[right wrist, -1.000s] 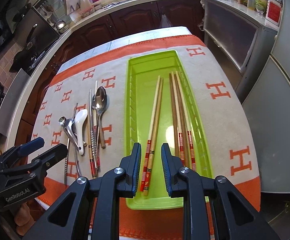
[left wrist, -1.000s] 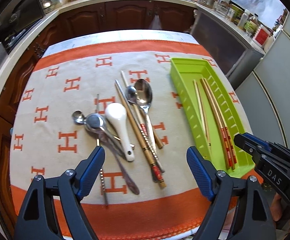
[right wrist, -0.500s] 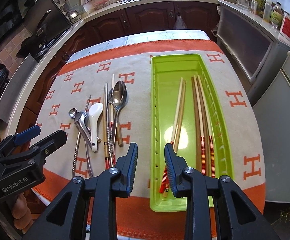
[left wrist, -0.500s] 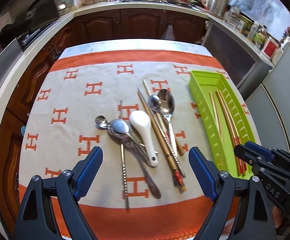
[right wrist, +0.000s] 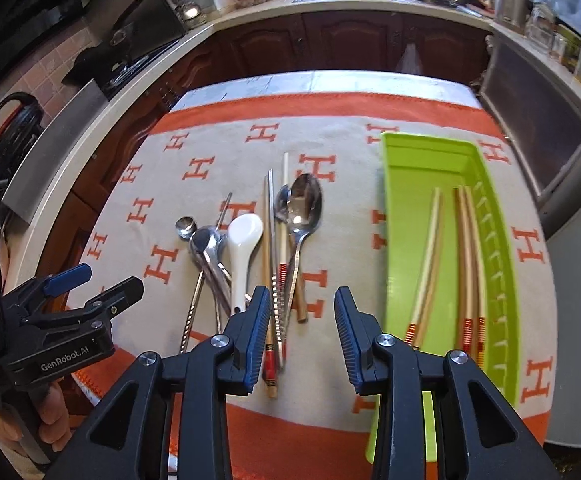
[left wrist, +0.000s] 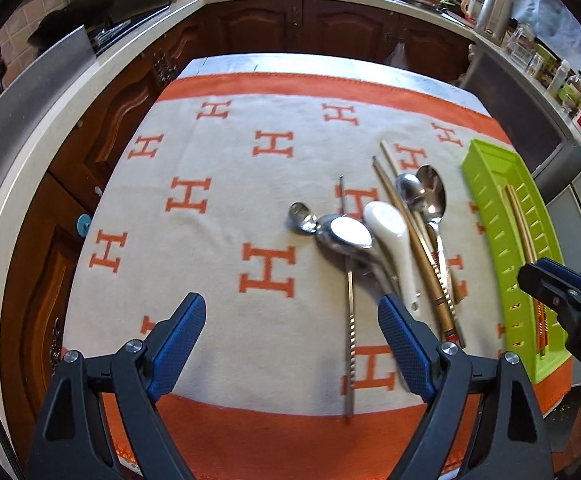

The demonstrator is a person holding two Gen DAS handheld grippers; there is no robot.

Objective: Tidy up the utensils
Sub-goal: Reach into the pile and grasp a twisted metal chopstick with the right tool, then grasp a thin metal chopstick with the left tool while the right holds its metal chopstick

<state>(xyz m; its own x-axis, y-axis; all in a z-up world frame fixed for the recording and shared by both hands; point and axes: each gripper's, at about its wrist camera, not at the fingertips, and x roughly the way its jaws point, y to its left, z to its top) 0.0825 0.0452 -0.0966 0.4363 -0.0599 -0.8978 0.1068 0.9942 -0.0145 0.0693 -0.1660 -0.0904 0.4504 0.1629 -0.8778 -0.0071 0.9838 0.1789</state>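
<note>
A heap of utensils lies on the orange-and-cream cloth: a white ceramic spoon [left wrist: 390,236] [right wrist: 242,244], metal spoons [left wrist: 430,192] [right wrist: 302,204], loose chopsticks [left wrist: 418,248] [right wrist: 268,264] and a thin metal rod [left wrist: 349,312]. A green tray [right wrist: 422,152] [left wrist: 486,184] to their right holds several chopsticks [right wrist: 466,256]. My left gripper [left wrist: 290,344] is open and empty, above the cloth left of the heap. My right gripper [right wrist: 302,336] is open and empty, above the cloth between the heap's handle ends and the tray.
The table [left wrist: 274,62] is ringed by dark wood cabinets [left wrist: 330,28] and a pale counter with kitchen items. The table's front edge runs just under both grippers. The other gripper shows at the edge of each view [left wrist: 562,300] [right wrist: 62,312].
Both grippers have swung left: the heap now sits right in the left view, and the right gripper moved off the tray toward the heap and opened wider.
</note>
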